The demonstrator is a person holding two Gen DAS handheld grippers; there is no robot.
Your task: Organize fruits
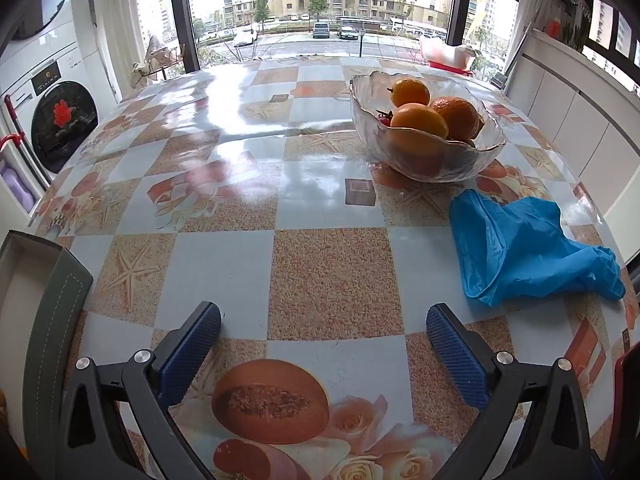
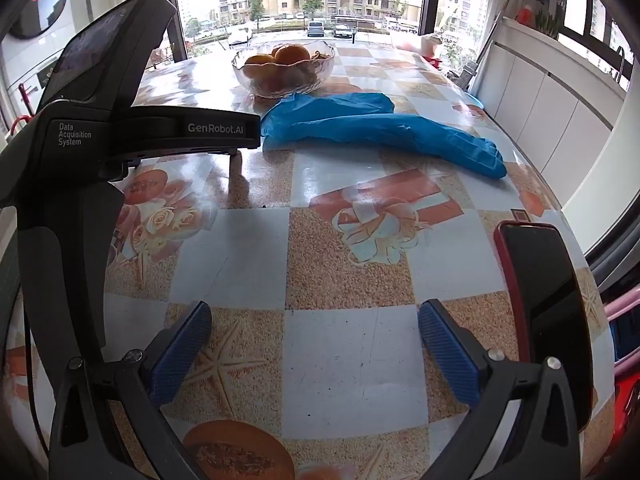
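Both the left gripper [image 1: 324, 334] and right gripper [image 2: 314, 330] have fingers wide apart and empty, while the fruit [image 1: 434, 114] sits in the glass bowl [image 1: 424, 160] near the worktop's far edge, so a hard squeeze or bump could tip the bowl.

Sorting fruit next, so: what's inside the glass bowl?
The glass bowl holds two lemons, an orange and something small and red. Whatever lies beneath them is covered.
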